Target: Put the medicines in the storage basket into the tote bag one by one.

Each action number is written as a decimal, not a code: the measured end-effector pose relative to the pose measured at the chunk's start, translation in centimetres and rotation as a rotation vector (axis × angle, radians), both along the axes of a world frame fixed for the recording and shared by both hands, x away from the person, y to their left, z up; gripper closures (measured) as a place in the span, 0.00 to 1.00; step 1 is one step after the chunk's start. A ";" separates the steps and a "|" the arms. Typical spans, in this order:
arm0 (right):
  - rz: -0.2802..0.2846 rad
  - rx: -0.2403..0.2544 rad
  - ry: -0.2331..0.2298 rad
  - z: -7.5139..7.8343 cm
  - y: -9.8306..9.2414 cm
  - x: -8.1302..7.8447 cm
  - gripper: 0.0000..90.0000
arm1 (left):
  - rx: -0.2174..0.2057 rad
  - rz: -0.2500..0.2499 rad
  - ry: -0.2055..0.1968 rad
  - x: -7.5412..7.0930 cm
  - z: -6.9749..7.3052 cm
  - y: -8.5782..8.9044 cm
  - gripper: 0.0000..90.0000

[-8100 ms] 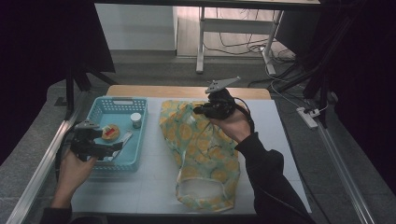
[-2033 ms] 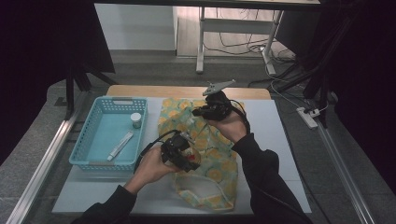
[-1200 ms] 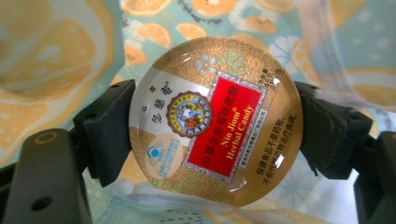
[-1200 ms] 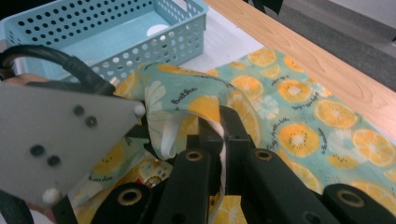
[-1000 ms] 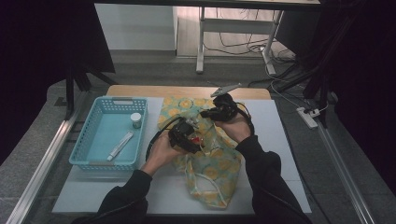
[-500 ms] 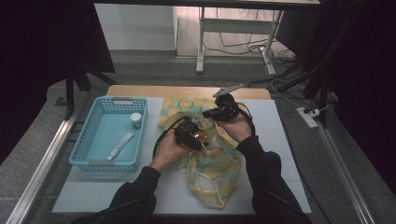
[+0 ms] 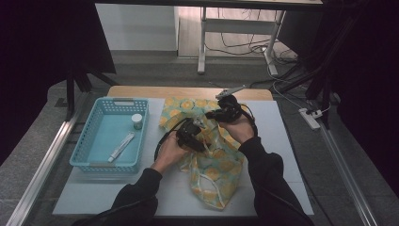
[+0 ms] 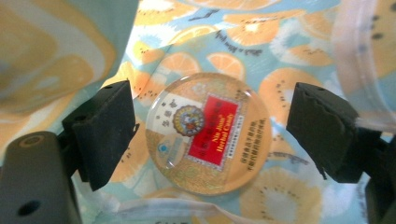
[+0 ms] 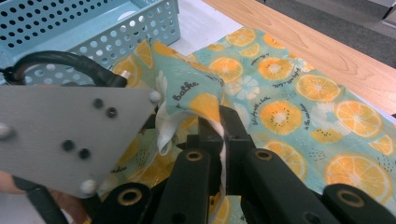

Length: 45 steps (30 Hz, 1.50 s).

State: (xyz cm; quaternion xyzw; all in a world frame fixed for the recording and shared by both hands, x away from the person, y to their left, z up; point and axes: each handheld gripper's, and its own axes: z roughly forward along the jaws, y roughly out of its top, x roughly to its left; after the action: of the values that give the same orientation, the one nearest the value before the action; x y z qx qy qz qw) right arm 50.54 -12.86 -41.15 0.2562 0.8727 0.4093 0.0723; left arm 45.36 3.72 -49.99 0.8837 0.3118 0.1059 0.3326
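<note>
Fruit-print bag (image 7: 214,160): centre of worktop (image 7: 282,155), mouth lifted.
Round tin (image 8: 208,133): inside bag, between wide jaws of left gripper (image 8: 210,135).
Right gripper (image 9: 218,122): jaws pinching bag edge.
Blue basket (image 7: 94,157): left; tube (image 7: 121,146), small jar (image 7: 137,121).

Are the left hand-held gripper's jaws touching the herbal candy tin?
Apart. The left gripper view shows patterned fabric between each jaw and the herbal candy tin.

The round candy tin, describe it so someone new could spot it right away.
Find the fruit-print bag in the middle of the table. The round candy tin lies on its fabric between the left gripper's open jaws. Its gold lid with a red label sets it apart.
</note>
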 end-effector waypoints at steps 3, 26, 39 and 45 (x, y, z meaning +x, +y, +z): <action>0.002 0.000 -0.003 0.1 -0.1 0.0 1.00 | -0.013 -0.010 0.006 -0.3 0.4 0.2 0.16; 0.005 0.007 -0.008 0.4 -0.4 -0.3 1.00 | -0.131 -0.021 0.031 -5.2 3.8 4.1 0.10; 0.007 0.007 -0.010 0.4 -0.4 -0.5 1.00 | -0.154 0.020 0.020 -7.0 5.5 8.0 0.01; 0.008 0.007 -0.009 0.4 -0.4 -0.6 1.00 | -0.146 0.059 0.026 -7.0 5.6 11.1 0.01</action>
State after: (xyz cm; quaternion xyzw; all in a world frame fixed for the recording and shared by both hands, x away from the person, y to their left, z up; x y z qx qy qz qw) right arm 49.99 -13.29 -40.76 0.2513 0.8718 0.4140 0.0736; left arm 38.35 14.79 -44.40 0.8488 0.3488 0.0809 0.3889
